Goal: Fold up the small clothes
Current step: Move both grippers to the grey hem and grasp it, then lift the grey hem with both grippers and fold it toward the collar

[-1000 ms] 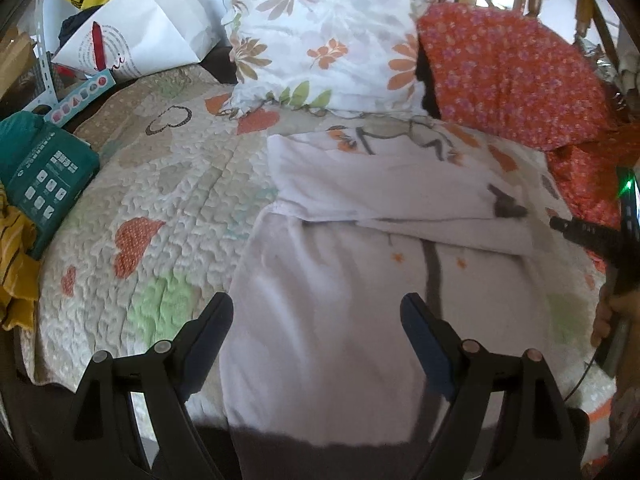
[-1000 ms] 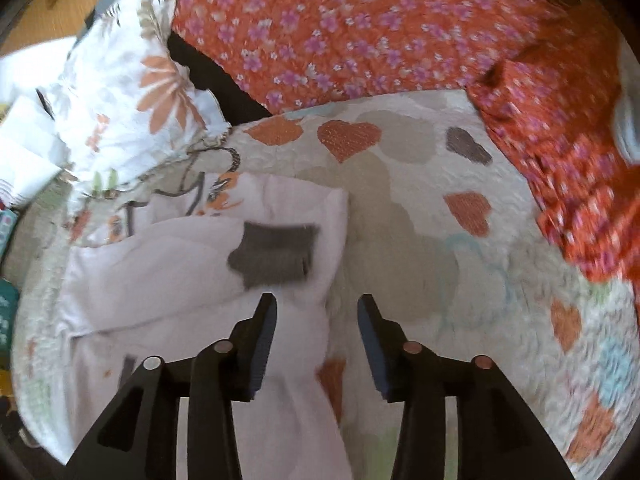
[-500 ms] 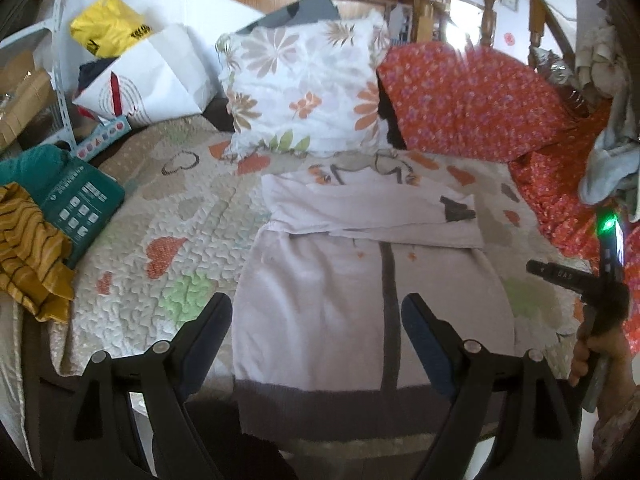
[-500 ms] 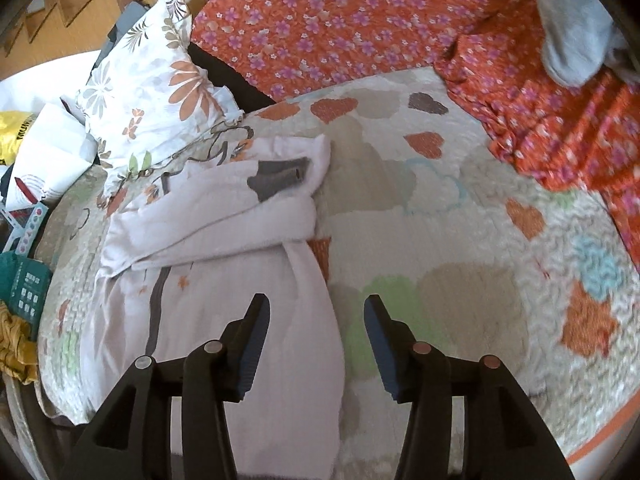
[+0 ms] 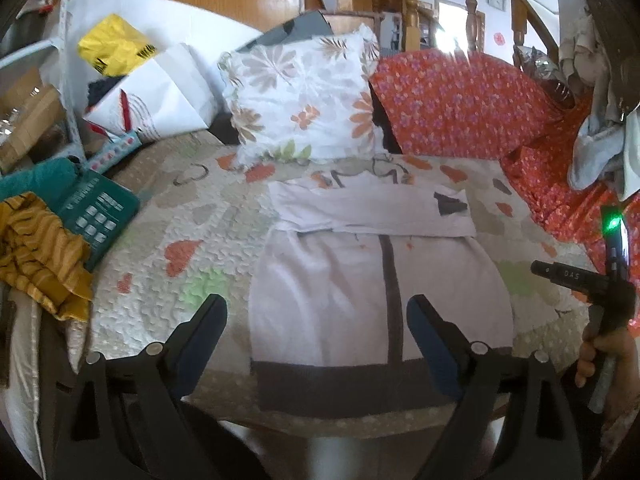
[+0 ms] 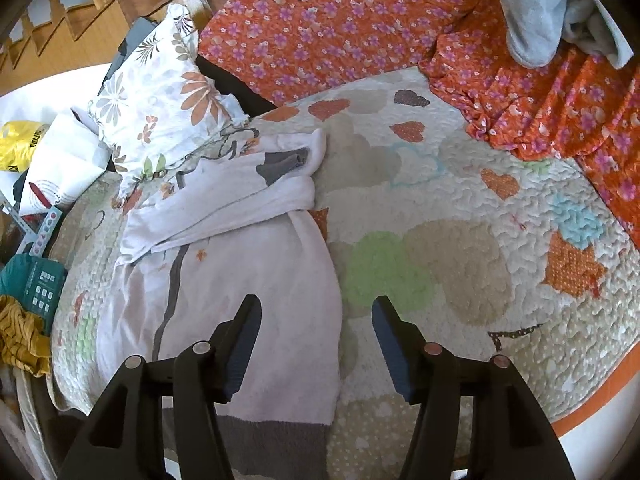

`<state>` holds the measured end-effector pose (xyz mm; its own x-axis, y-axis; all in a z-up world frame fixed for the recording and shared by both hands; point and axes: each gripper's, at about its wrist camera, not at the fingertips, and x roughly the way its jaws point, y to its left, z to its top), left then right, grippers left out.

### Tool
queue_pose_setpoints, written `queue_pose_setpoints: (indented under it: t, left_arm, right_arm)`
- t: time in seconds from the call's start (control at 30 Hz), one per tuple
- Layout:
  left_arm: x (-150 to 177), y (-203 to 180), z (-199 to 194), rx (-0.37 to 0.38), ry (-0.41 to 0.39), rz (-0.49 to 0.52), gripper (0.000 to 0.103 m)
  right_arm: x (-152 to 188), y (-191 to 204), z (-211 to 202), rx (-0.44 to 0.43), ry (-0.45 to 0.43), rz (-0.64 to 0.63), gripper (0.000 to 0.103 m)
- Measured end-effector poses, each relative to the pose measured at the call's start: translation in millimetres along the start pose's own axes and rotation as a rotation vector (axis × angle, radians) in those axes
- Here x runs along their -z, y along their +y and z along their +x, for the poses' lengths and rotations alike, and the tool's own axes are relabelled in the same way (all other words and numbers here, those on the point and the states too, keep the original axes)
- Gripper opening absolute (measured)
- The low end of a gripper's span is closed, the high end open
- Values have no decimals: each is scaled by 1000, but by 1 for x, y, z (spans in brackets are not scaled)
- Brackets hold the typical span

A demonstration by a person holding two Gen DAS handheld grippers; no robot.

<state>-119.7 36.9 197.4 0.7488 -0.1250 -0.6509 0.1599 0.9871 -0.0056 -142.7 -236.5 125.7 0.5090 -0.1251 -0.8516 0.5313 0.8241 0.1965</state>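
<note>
A pale pink garment (image 5: 340, 292) (image 6: 248, 264) with a grey stripe and a grey hem lies flat on the quilted bedspread (image 5: 168, 240) (image 6: 460, 216). Its sleeves are folded across the top, one grey cuff (image 5: 452, 205) (image 6: 282, 162) showing. My left gripper (image 5: 316, 312) hovers above the garment's lower half, jaws opening wide, nothing between them. My right gripper (image 6: 316, 316) hangs over the garment's right edge, jaws also opening and empty. In the left wrist view the right gripper's body (image 5: 600, 280) and the hand holding it appear at the right edge.
A floral pillow (image 5: 304, 96) (image 6: 160, 92) and an orange flowered blanket (image 5: 460, 108) (image 6: 340, 20) lie behind the garment. A teal box (image 5: 96, 212), a yellow striped cloth (image 5: 36, 248), a white paper bag (image 5: 160, 88) and a yellow bag (image 5: 114, 44) crowd the left side. Pale blue cloth (image 6: 540, 4) lies far right.
Both grippers have pulled back and up from the garment, so its grey hem now shows. Both jaws have spread wider. The garment lies as before.
</note>
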Motion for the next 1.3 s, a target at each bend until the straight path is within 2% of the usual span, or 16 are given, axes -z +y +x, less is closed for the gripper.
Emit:
queue_pose_setpoints:
  t: [0.17,0.3,0.43,0.47,0.6,0.7,0.77,0.83,0.87,0.9,1.0,1.2,1.3]
  left_arm:
    - [-4,31,51,41,86,-87,91]
    - [4,86,123,78,212,-278,91]
    - [19,124,177,87,295,-401,86]
    - [24,132,188,98,315,-432,82]
    - [41,148,214,171,365,-523,80]
    - [38,144,215,183,346,-512,80]
    - [37,138,216,216,342,-488,80]
    - [38,132,215,248,344,-468,69]
    - [42,129,216,286,363,-466,50]
    - [47,127,218,314,380,-473,37]
    - [55,125,214,317,373,-475,33]
    - [78,133,204,406,384,-570,33]
    - [90,132,201,439,408,-583,33]
  right_arm:
    - [7,-16,14,-3,43,36,63]
    - [13,-33,34,-27,96,90,64]
    - [22,-48,63,-137,181,187,64]
    - [24,-50,68,-153,196,199,64]
    - [30,-53,85,-204,220,234,66]
    - [28,-51,88,-245,204,246,67]
    - [31,-49,94,-351,216,289,67]
    - [38,-45,102,-445,245,340,67]
    - [43,-42,104,-466,244,349,67]
    - [46,-39,104,-471,233,344,67]
    - [54,-35,103,-515,245,348,67]
    - [69,-36,99,-555,268,344,65]
    - [77,-37,94,-557,275,331,63]
